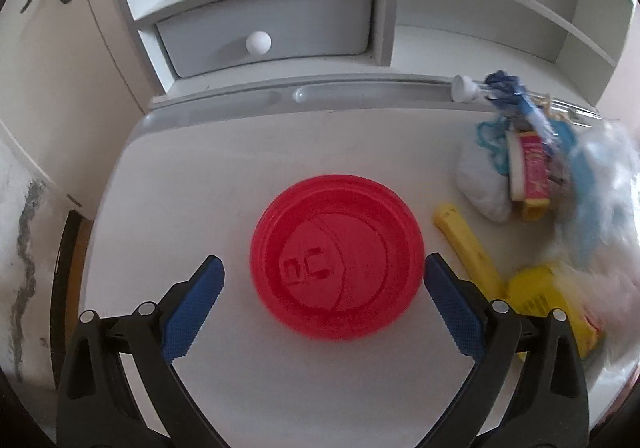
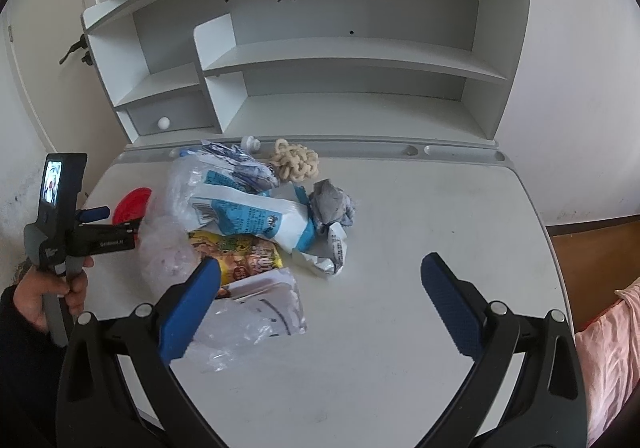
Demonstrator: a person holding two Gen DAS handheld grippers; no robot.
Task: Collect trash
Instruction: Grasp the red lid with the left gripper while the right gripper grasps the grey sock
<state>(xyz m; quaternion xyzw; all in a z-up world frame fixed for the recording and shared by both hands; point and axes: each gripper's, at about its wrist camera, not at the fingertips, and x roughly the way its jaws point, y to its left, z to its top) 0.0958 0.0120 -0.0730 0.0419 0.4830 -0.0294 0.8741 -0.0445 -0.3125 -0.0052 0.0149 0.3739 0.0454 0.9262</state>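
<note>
The left tool is spread wide, its blue pads on either side of a red plate that lies upside down on the white tabletop. Neither pad touches the plate: there is a gap on the left and the right pad sits just beside the rim. It holds nothing. Seen from the right wrist camera, the person's left hand wraps the grip low at the tabletop's left edge, with the tool pointing level across toward the plate.

The right tool is released too, fingers far apart and empty, hovering over the tabletop. Its left pad overlaps a clear plastic bag in the picture; contact cannot be told. Just ahead of that pad lies the trash heap: a yellow snack wrapper, a blue and white packet, a crumpled grey paper and a beige knotted cord farthest away. Ahead of its right pad the tabletop is bare.

To the right of the left tool lie a yellow strip and a blurred pile of wrappers.
</note>
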